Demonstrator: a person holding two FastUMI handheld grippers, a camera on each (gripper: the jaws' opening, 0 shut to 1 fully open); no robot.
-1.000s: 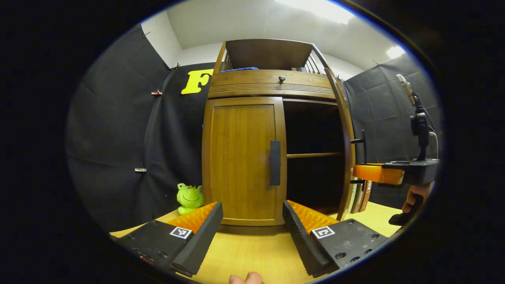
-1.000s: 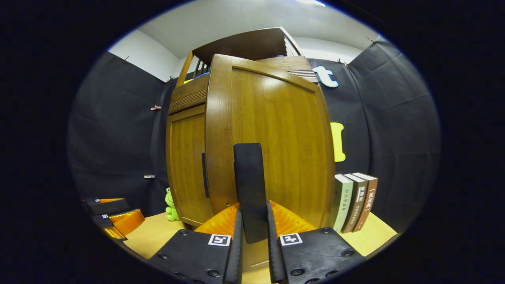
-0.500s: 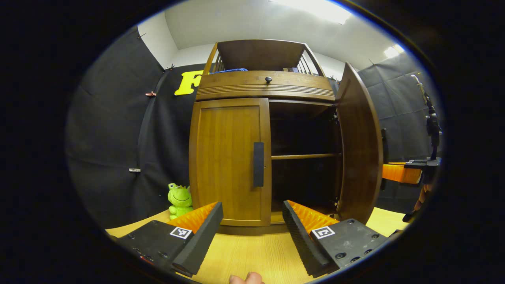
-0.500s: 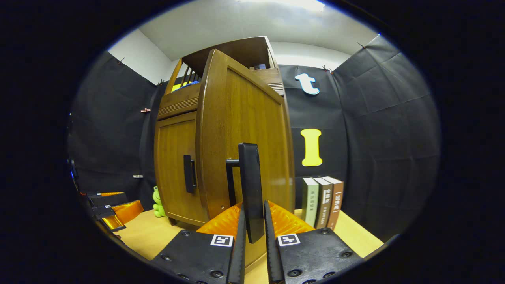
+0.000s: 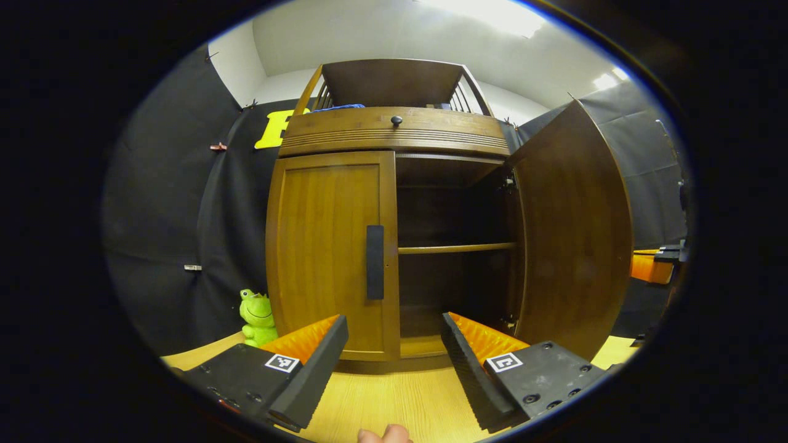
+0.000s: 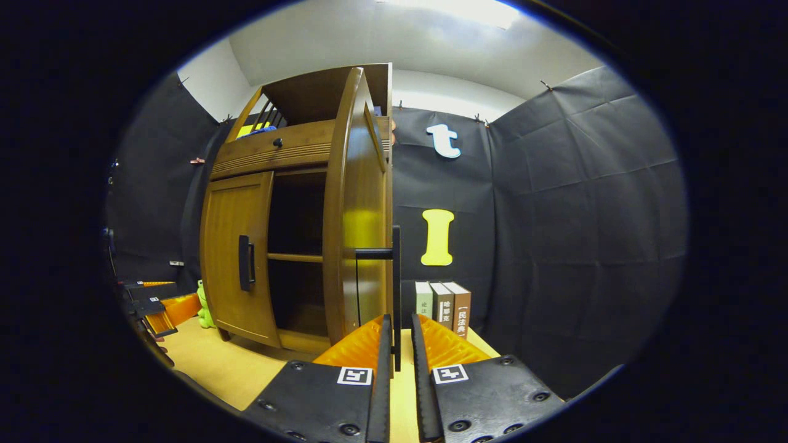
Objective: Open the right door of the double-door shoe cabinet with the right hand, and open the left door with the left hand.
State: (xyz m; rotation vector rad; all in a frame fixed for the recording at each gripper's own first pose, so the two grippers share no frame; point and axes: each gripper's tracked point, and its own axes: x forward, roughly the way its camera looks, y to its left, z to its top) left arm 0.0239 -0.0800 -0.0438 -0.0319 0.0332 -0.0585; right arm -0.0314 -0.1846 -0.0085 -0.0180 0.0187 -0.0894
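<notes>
Since a second ago the right door (image 5: 572, 234) has swung from roughly half open to wide open: in the left gripper view its inner face now shows broadly to the right of the dark cabinet interior, and in the right gripper view it stands nearly edge-on, where before its outer face filled the middle. The shoe cabinet (image 5: 394, 132) has slid leftward in the left gripper view, and the shelf (image 5: 457, 248) inside is now fully bared.

The right tool (image 6: 397, 363) is clenched on the right door's handle (image 6: 396, 295), whose lower end sits between the two fingers; they look pressed against it on either side. Far left in that view the left tool (image 6: 161, 307) hangs over the desk (image 6: 228, 369).

The left tool (image 5: 394, 357) is released, its fingers spread wide and touching nothing, held above the desk in front of the cabinet. The left door (image 5: 332, 252) is closed, its handle (image 5: 375, 262) straight ahead of the gap between the fingers. A green frog toy (image 5: 257, 317) sits left of the cabinet; three books (image 6: 443, 304) stand to its right.
</notes>
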